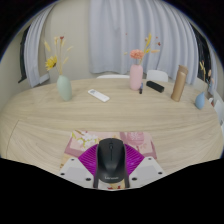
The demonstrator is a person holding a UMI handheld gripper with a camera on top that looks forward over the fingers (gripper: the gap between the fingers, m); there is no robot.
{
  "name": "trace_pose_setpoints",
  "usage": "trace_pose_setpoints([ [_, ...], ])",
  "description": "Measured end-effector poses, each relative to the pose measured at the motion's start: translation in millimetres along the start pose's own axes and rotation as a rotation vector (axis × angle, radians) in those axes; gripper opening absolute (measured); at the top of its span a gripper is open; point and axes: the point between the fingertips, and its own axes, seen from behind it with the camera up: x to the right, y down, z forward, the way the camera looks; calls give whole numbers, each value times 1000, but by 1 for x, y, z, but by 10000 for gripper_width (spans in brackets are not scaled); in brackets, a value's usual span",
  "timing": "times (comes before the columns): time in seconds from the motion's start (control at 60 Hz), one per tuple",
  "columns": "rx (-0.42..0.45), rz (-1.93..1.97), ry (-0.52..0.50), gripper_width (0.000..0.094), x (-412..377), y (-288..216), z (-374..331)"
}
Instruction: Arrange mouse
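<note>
The black mouse (pixel 111 157) is being held between the pink pads of the gripper (pixel 110 163), whose fingers are being pressed narrowly against its sides just above the wooden table (pixel 60 125), so pickup is judged done and placement is being left outstanding.

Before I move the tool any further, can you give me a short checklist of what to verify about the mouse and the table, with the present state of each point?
1. Mouse lies between the fingers of the tool: ok.
2. Both pads press on the mouse: cannot tell, the sides are hidden.
3. Mouse lifted off the table: cannot tell.
4. Table straight ahead of the mouse is free: ok.
5. White remote, two vases with flowers and tall bottle stand far beyond the fingers, out of the path: ok.
</note>
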Motion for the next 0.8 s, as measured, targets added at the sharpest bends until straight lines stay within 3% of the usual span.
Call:
trace_pose_setpoints([
  [0.117,-35,-26,28,356,8,27,10],
  [0.25,-35,-10,23,487,7,31,10],
  [0.35,-57,-11,17,863,13,32,-2],
  [0.567,-46,16,42,851,49,30,-101],
  [0.8,-60,12,81,851,95,83,-217],
])
